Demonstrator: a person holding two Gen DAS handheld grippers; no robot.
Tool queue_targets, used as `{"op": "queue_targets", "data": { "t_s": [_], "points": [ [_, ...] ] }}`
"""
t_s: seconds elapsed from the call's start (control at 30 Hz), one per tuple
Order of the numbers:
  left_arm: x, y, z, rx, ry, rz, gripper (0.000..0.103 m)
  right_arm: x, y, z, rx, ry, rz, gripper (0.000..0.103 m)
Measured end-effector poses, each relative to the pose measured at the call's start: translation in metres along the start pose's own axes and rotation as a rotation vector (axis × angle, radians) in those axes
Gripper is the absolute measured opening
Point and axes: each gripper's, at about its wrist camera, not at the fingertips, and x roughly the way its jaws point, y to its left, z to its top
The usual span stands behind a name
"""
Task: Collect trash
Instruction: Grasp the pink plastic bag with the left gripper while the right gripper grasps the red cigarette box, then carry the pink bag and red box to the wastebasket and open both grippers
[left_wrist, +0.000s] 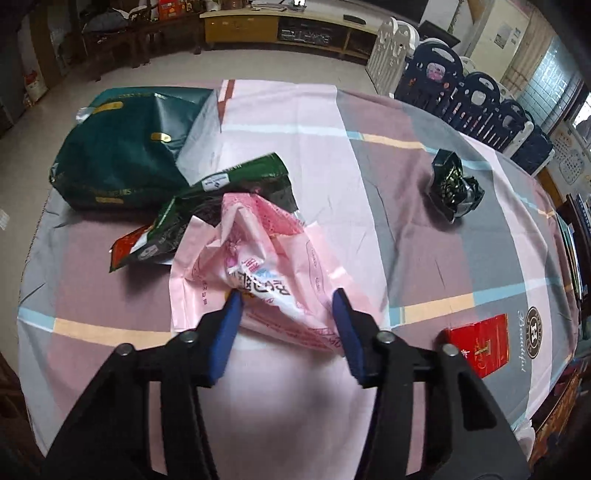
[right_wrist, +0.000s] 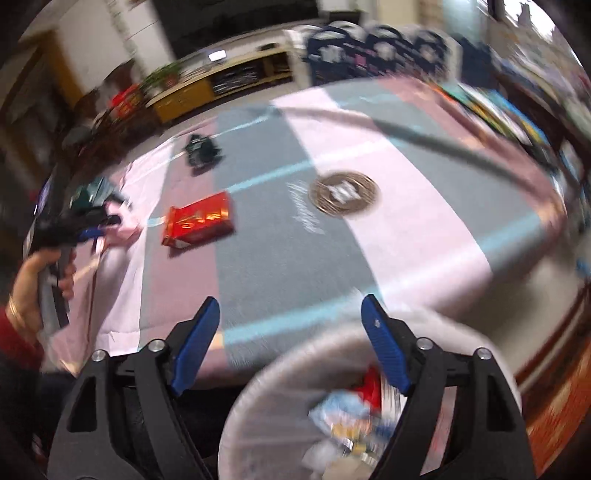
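Observation:
A crumpled pink plastic bag (left_wrist: 266, 266) lies on the checked tablecloth (left_wrist: 424, 258), and my left gripper (left_wrist: 287, 293) is shut on its near end, a blue pad against each side. A green snack wrapper (left_wrist: 221, 192) lies half under the bag. Farther right are a crumpled dark foil wrapper (left_wrist: 454, 184) and a red box (left_wrist: 480, 343). In the blurred right wrist view my right gripper (right_wrist: 291, 300) stands open and empty over the table's near edge, above a white bin (right_wrist: 295, 354) holding mixed trash (right_wrist: 351, 413). The red box (right_wrist: 201, 223) and foil wrapper (right_wrist: 203, 147) lie beyond it.
A large dark green bag (left_wrist: 122, 155) rests at the table's far left corner. A person's hand (right_wrist: 29, 291) holds the left gripper (right_wrist: 99, 230) at the left of the right wrist view. Stacked chairs (left_wrist: 461, 96) and a low cabinet (left_wrist: 280, 26) stand beyond the table.

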Motion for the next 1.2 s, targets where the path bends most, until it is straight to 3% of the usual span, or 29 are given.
{"op": "queue_targets", "data": {
  "t_s": [0.1,0.2,0.33,0.53,0.7,0.9,1.1,1.2],
  "points": [
    [-0.002,-0.002,-0.008,0.049,-0.024,-0.017,0.021,0.034,0.052,0.027,-0.345,0.003,-0.058,0.082],
    [-0.020,-0.002,-0.036,0.092,-0.044,-0.069,0.017,0.069,0.088,0.046,-0.614,0.037,-0.008,0.082],
    [-0.064,0.006,-0.083,0.118,-0.113,-0.177,0.016,0.110,0.111,0.069,-0.789,0.101,0.048,0.082],
    [-0.097,0.028,-0.124,0.098,-0.172,-0.327,0.017,0.156,0.130,0.091,-0.883,0.199,0.107,0.082],
    [-0.089,0.038,-0.124,0.045,-0.151,-0.362,0.017,0.179,0.139,0.091,-0.869,0.263,0.108,0.085],
    [-0.086,0.038,-0.121,0.042,-0.152,-0.356,0.017,0.169,0.136,0.091,-0.692,0.229,0.177,0.069],
    [-0.085,0.041,-0.122,0.032,-0.157,-0.218,0.017,0.147,0.132,0.066,-0.539,0.219,0.110,0.059],
    [-0.094,0.036,-0.124,0.076,-0.193,-0.135,0.017,0.121,0.124,0.059,-0.411,0.176,0.128,0.054]
  ]
}}
